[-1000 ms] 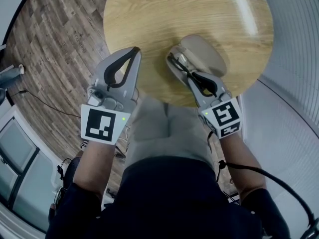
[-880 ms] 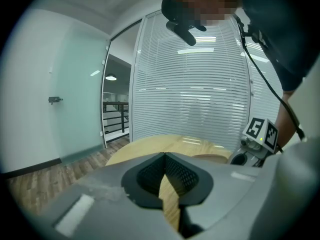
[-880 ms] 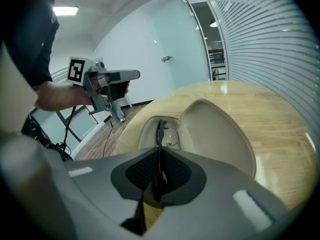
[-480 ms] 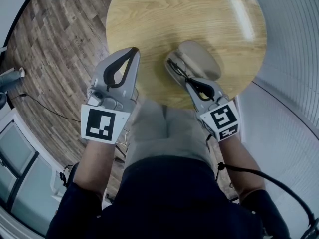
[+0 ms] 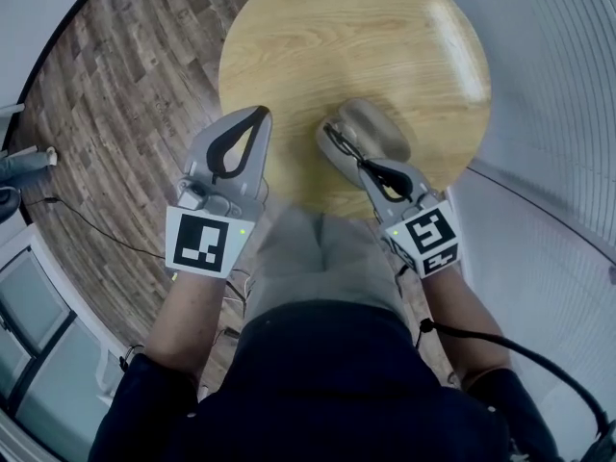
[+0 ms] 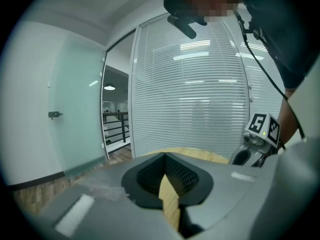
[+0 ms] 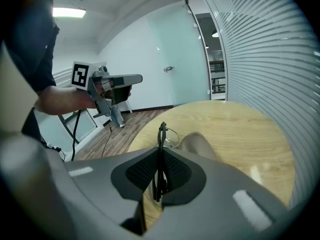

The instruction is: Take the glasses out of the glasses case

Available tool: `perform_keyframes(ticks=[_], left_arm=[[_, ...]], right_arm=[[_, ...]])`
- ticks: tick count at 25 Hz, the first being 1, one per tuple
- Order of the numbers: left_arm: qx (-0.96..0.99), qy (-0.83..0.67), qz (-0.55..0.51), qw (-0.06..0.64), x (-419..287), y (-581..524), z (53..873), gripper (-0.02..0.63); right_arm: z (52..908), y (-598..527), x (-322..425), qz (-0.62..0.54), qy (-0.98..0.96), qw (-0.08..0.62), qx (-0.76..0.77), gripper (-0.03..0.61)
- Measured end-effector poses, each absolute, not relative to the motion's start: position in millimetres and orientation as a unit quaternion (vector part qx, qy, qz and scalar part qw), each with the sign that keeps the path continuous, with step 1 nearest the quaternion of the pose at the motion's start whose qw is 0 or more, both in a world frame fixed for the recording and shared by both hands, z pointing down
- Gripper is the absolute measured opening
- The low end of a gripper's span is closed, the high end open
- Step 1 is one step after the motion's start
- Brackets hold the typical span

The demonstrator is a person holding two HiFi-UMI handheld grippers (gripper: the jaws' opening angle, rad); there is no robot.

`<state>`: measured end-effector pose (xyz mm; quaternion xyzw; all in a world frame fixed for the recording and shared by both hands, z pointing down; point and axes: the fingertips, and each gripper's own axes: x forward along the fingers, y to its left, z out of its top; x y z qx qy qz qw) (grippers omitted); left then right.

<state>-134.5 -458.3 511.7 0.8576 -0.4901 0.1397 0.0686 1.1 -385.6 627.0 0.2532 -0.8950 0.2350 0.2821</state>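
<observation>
A beige glasses case point(image 5: 377, 128) lies open near the front edge of the round wooden table point(image 5: 356, 46). Black-framed glasses point(image 5: 345, 144) sit at its left side, and my right gripper point(image 5: 366, 163) is shut on their folded temples. In the right gripper view the glasses point(image 7: 161, 134) stick out forward from the jaws of the right gripper point(image 7: 160, 153), with a clear lens just above the case point(image 7: 197, 145). My left gripper point(image 5: 258, 114) hovers at the table's left edge, shut and holding nothing; in its own view the left gripper point(image 6: 164, 156) shows only its meeting tips.
Wood-plank floor point(image 5: 125, 85) lies left of the table, with a cable on it. A wall of white blinds point(image 5: 558, 114) curves round the right side. Glass partitions point(image 6: 75, 104) and a railing stand beyond. The person's torso fills the lower head view.
The head view has shifted, so the table looks smaller and further right. The right gripper stays shut on the glasses at the case; the left gripper stays shut beside the table.
</observation>
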Motion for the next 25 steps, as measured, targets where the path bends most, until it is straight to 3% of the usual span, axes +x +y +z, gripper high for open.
perform_keyframes(ticks=[25], left_arm=[[0.846,-0.525,0.090,-0.019,-138.0,-443.8,354.3,0.003]], right_arm=[[462.3,-410.0,25.7,0.148,-0.918,0.210,0.301,0.034]])
